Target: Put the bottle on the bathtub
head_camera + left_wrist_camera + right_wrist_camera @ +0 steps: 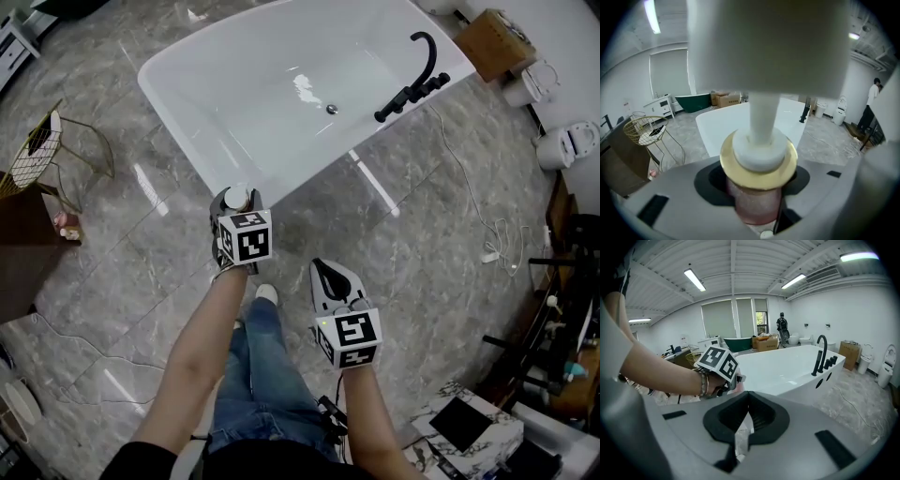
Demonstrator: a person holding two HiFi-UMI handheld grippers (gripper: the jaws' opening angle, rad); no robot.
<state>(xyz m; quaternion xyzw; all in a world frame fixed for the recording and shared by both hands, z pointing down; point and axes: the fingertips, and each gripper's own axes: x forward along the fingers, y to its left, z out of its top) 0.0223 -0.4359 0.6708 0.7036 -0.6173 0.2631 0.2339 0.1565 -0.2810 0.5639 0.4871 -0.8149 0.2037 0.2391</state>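
Note:
My left gripper (235, 196) is shut on a pump bottle (237, 198), just short of the near rim of the white bathtub (194, 113). In the left gripper view the bottle (758, 199) has a pink body, a gold collar and a white pump head, and stands upright between the jaws with the tub (717, 129) behind it. My right gripper (329, 273) hangs lower and to the right over the floor. It is shut, with nothing between its jaws (746, 404). The right gripper view shows the left gripper's marker cube (718, 363) before the tub (787, 366).
A black faucet (413, 82) stands on the tub's right end. A gold wire stand (39, 148) and a dark cabinet (23, 248) are at the left. A cardboard box (494, 41), a toilet (566, 145) and a floor cable (487, 234) are at the right. A person (782, 326) stands far off.

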